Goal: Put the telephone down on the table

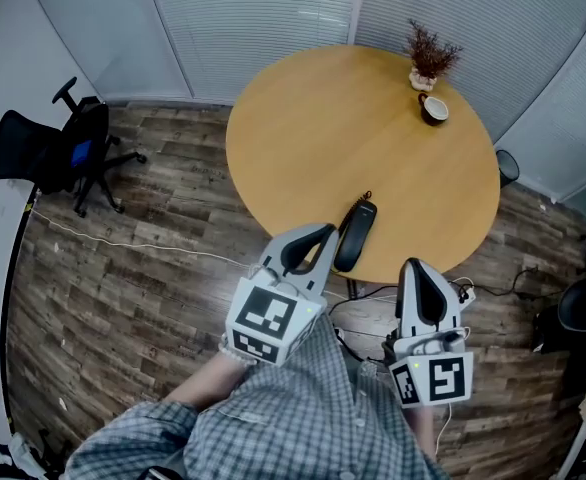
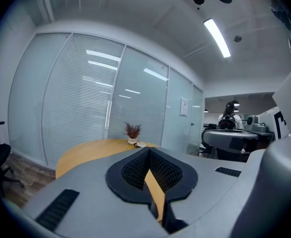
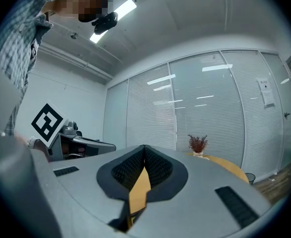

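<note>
The black telephone handset (image 1: 355, 236) lies flat on the round wooden table (image 1: 303, 118), close to its near edge, with a short cord at its far end. My left gripper (image 1: 311, 240) is shut and holds nothing; its tip hovers just left of the handset, apart from it. My right gripper (image 1: 416, 270) is also shut and holds nothing, off the table's edge to the right of the handset. In the left gripper view the pads (image 2: 148, 155) meet with nothing between them. The right gripper view shows the same closed pads (image 3: 144, 152). The handset is hidden in both gripper views.
A small potted dried plant (image 1: 431, 53) and a dark cup (image 1: 434, 108) stand at the table's far right. A black office chair (image 1: 63, 148) is on the wooden floor at the left. Cables (image 1: 493, 290) run over the floor at the right, beside a dark bin (image 1: 508, 166).
</note>
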